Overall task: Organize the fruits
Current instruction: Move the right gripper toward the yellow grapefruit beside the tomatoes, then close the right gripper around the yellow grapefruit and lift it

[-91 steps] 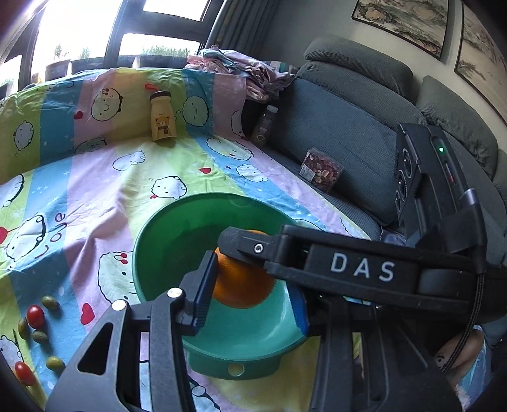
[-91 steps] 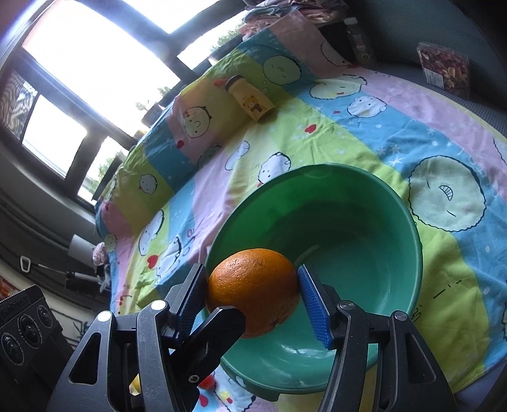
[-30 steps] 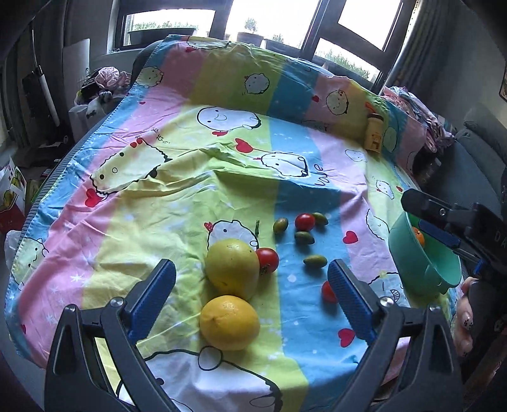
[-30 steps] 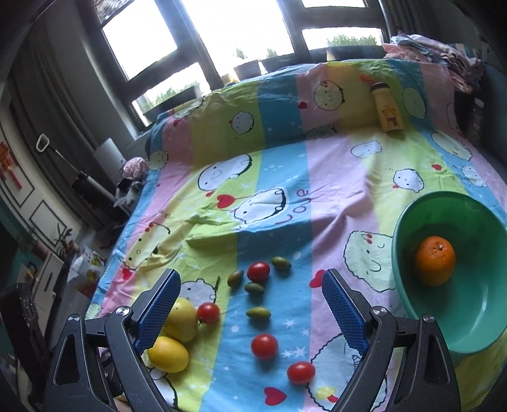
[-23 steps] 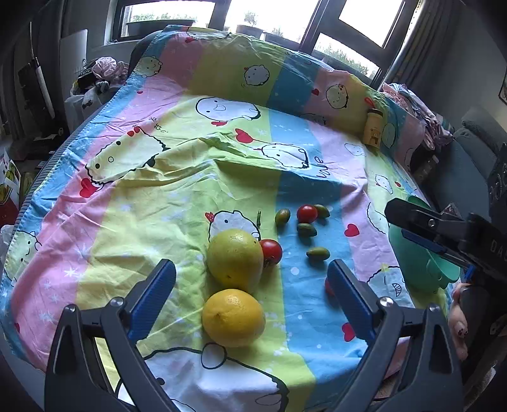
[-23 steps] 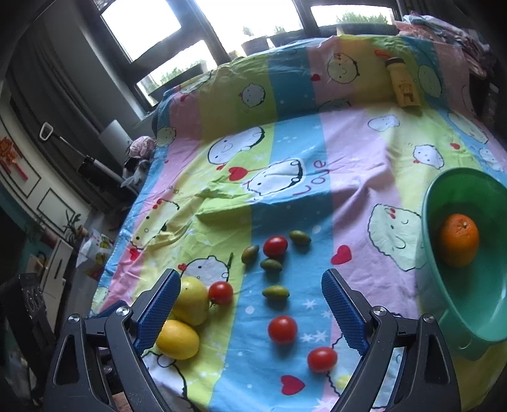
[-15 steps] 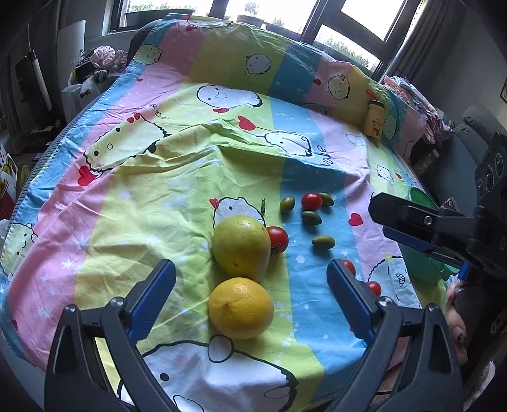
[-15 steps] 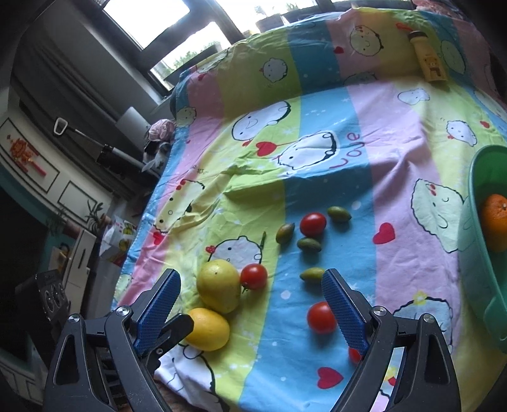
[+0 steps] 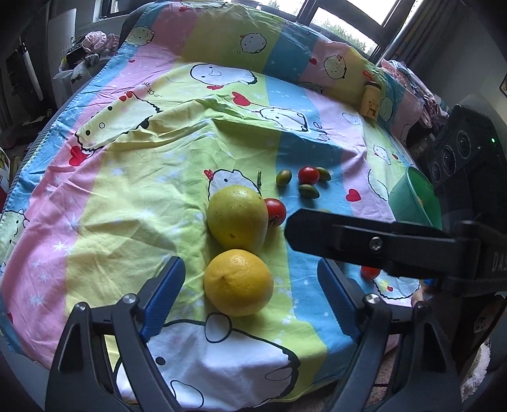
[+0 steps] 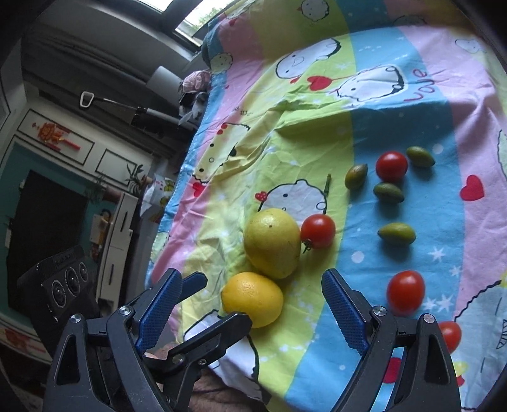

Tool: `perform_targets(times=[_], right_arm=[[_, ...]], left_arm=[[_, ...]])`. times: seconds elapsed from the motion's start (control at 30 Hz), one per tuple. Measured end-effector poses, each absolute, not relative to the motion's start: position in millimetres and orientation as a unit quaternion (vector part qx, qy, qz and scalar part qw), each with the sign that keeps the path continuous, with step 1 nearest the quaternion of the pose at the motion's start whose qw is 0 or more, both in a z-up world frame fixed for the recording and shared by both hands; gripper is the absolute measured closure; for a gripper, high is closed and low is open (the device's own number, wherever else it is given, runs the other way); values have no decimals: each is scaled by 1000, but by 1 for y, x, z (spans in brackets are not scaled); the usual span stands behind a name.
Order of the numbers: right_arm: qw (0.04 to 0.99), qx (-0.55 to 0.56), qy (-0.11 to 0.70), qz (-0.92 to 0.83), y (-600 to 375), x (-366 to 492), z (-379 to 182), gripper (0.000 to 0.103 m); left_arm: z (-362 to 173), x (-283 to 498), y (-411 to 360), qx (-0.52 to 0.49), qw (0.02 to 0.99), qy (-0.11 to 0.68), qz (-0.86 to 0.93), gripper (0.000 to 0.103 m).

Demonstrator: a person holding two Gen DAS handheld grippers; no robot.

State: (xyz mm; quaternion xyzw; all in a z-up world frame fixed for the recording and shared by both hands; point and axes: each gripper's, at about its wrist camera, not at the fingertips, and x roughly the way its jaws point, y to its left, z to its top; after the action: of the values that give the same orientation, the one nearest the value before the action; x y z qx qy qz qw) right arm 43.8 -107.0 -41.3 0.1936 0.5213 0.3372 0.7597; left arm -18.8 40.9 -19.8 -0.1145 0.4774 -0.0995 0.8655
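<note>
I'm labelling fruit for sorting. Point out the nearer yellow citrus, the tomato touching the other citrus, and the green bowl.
nearer yellow citrus [image 9: 238,282], left wrist view, centre of peel.
tomato [image 10: 318,230], right wrist view, middle of skin.
green bowl [image 9: 412,202], left wrist view, outer wall.

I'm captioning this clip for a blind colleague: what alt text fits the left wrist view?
The open left gripper frames a yellow-orange citrus fruit on a cartoon-print bedsheet, its jaws having just been closing without touching it. Behind the fruit lie a larger yellow-green fruit, tomatoes and small green fruits; the right gripper's finger crosses from the right.

Daylight enters through dark-framed windows [image 9: 332,19] beyond the cartoon-print bedsheet [image 9: 126,177]; a teal wall [image 10: 19,164] and white cabinet [image 10: 115,241] stand at the side.
</note>
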Motion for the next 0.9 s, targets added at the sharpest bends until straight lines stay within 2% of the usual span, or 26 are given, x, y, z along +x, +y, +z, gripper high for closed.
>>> perform_targets(times=[0.13,0.37,0.5,0.6,0.7,0.9], right_arm=[[739,192,541,353,-94,44,-54,13],[717,187,570,355,-79,47,-72,24],[707,185,582,356,-75,47,-81,25],[703,184,589,353,-72,47,-86,29],[698,189,594,353,-71,48,-91,39],[706,180,587,353,-70,46,-89,41]], left_arm=[[-23,-21,44,-117,862,484,-93,23],[-28,-23,41,-111,856,496,-99,27],[-31,-22,39,-107,853,501,-98,29],[-35,-20,37,-103,849,509,-98,32],[-37,-20,34,-92,850,510,-93,32],[-37,-20,32,-78,853,509,-86,34]])
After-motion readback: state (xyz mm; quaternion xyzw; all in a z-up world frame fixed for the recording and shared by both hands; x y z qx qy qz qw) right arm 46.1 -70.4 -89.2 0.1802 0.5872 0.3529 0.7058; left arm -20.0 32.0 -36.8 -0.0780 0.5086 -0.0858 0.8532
